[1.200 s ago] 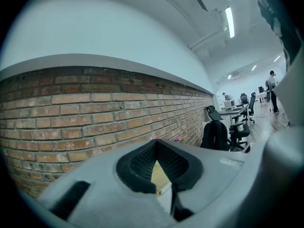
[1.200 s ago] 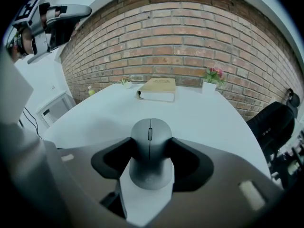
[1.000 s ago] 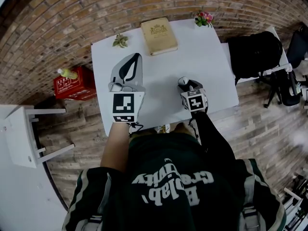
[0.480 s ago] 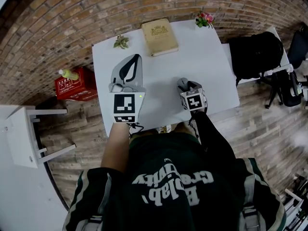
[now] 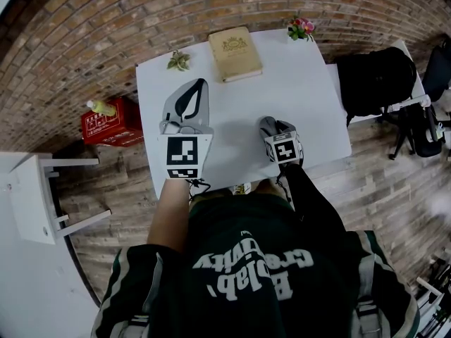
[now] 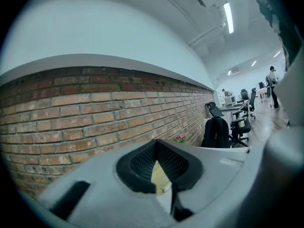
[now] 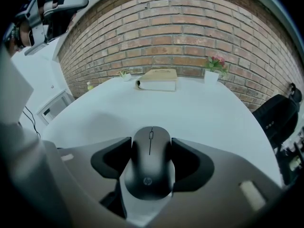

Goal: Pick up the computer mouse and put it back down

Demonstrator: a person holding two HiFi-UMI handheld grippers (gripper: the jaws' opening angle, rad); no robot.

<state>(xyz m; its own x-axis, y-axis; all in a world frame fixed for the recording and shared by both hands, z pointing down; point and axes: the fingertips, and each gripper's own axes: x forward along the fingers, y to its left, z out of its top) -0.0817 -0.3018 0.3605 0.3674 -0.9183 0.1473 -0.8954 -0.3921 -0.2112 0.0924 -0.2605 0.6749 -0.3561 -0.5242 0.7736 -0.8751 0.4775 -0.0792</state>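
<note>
A black computer mouse (image 7: 149, 167) sits between the dark pads of my right gripper (image 7: 151, 151), which press on both its sides. In the head view the mouse (image 5: 266, 122) and right gripper (image 5: 270, 128) are at the near right of the white table (image 5: 296, 83); whether the mouse rests on the table or hangs just above it cannot be told. My left gripper (image 5: 201, 83) hovers over the table's left side, pointing away from me. Its pads (image 6: 142, 163) meet at the tips with nothing between them.
A tan book (image 5: 235, 53) lies at the table's far edge, with a small green plant (image 5: 177, 60) to its left and pink flowers (image 5: 299, 27) at the far right corner. A black backpack (image 5: 372, 79) stands right of the table, a red box (image 5: 107, 122) left.
The right gripper with the mouse has drifted very slightly toward me. The left gripper has not moved.
</note>
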